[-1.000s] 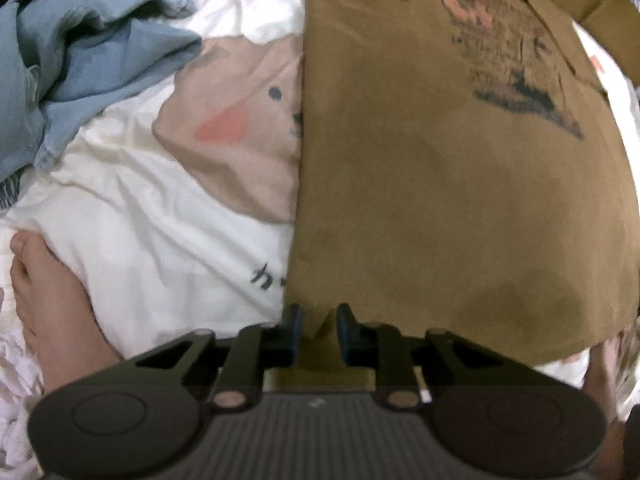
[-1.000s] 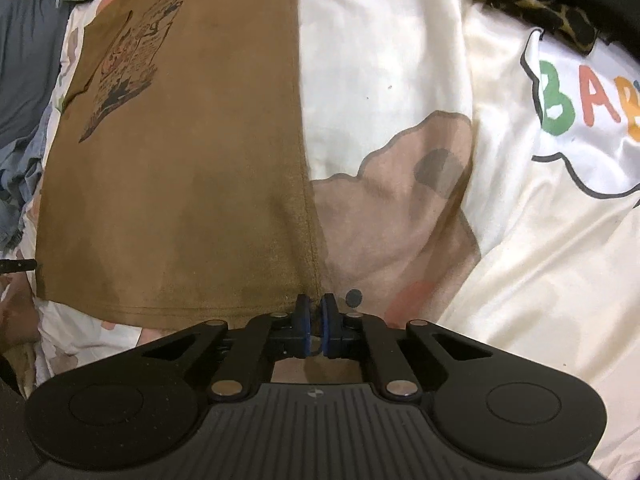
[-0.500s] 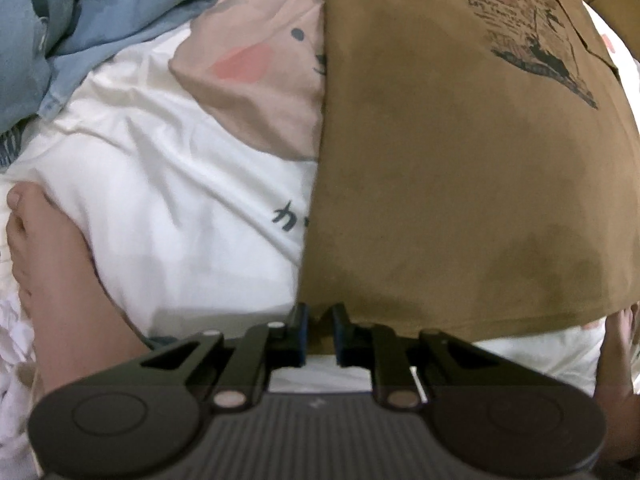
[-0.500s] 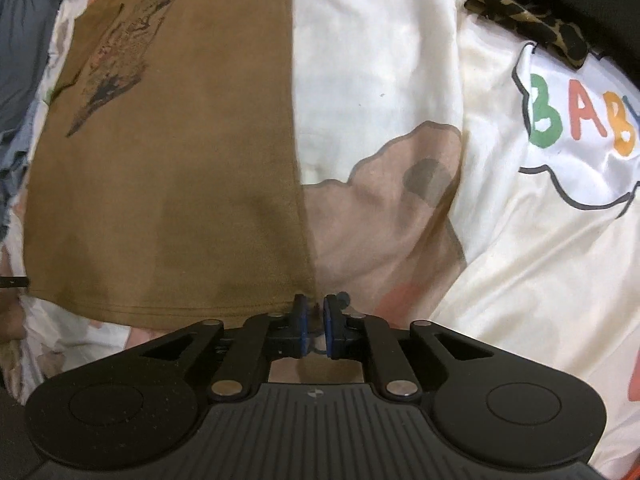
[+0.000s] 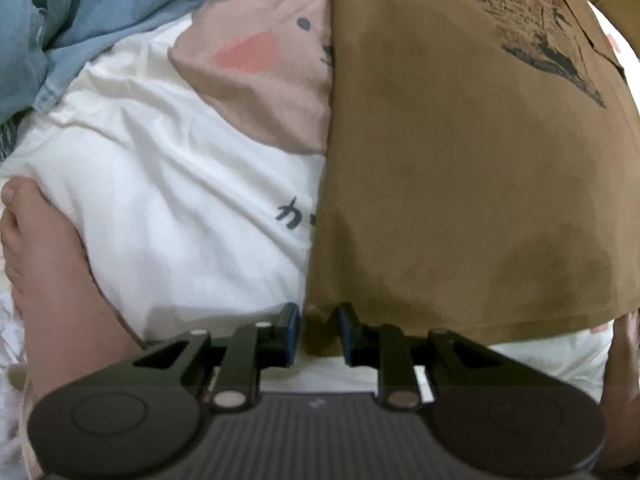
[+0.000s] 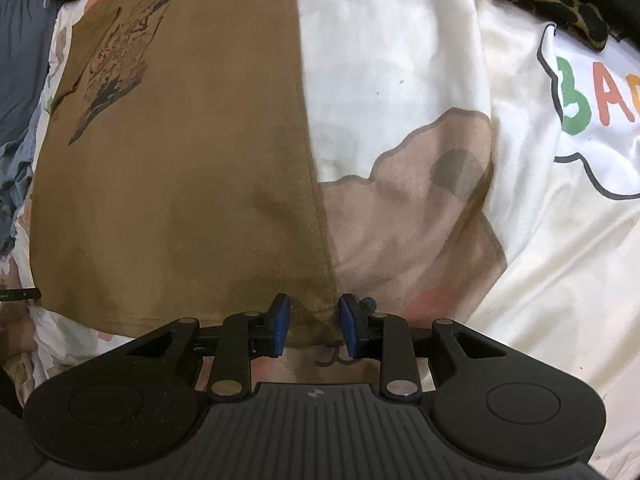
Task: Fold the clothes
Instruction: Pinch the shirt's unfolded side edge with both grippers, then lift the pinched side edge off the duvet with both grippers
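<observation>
A: Left wrist view: brown shirt lies flat on the bed sheet, printed side up, long axis running straight away from the jaws, collar at the far end. Left gripper at the near left hem corner, jaws apart with the corner cloth between them, not pinched.

B: Right wrist view agrees. Right gripper at the near right hem corner of the shirt, jaws apart, straddling the side seam. Sides look straight, as if the sleeves are tucked under.

A: Each gripper is nearest its own corner. Hem lies square across both.

B: Could be a release after laying it down, or a grip about to close. Can't tell which.

A: Blue clothes heaped far left. Bare foot on the sheet.
</observation>
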`<state>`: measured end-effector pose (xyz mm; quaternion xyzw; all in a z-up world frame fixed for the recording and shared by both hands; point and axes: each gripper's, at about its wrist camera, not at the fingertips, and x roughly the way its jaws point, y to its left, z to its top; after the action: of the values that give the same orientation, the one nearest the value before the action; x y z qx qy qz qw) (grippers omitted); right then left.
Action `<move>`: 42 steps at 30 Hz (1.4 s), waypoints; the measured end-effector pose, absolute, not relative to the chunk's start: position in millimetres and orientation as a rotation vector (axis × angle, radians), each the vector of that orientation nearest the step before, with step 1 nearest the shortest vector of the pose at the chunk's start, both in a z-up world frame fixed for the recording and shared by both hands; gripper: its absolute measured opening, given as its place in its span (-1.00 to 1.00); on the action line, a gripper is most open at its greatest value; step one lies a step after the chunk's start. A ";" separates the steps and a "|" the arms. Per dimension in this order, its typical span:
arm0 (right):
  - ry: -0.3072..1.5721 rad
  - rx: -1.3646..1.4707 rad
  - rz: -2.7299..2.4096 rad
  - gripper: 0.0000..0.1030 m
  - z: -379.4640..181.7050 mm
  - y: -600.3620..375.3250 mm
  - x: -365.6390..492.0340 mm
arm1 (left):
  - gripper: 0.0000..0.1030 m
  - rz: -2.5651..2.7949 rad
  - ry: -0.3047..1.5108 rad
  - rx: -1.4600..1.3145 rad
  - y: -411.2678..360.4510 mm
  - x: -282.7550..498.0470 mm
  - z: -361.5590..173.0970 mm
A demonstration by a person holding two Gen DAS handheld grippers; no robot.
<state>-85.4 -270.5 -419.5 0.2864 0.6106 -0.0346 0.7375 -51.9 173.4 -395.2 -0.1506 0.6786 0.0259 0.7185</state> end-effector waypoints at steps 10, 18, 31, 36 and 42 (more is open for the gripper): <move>1.357 0.622 -0.064 -0.88 -418.6 -264.4 -82.0 | -0.86 0.049 1.530 -0.347 180.7 -47.5 -398.3; 1.363 0.579 -0.068 -0.92 -397.3 -260.5 -84.9 | -0.91 0.034 1.614 -0.269 182.0 -39.0 -381.7; 1.373 0.526 -0.111 -0.94 -356.9 -265.5 -85.4 | -0.92 0.063 1.656 -0.201 176.0 -29.1 -340.1; 1.383 0.492 -0.118 -0.94 -348.4 -262.1 -81.4 | -0.92 0.067 1.661 -0.191 166.6 -24.3 -332.4; 1.391 0.488 -0.131 -0.94 -346.4 -260.4 -83.6 | -0.92 0.039 1.684 -0.176 152.0 -51.7 -367.2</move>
<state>-83.6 -260.4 -346.4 0.2223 0.6338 -0.0597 0.7384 -51.7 152.0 -367.2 -0.0778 0.7448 0.0172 0.6626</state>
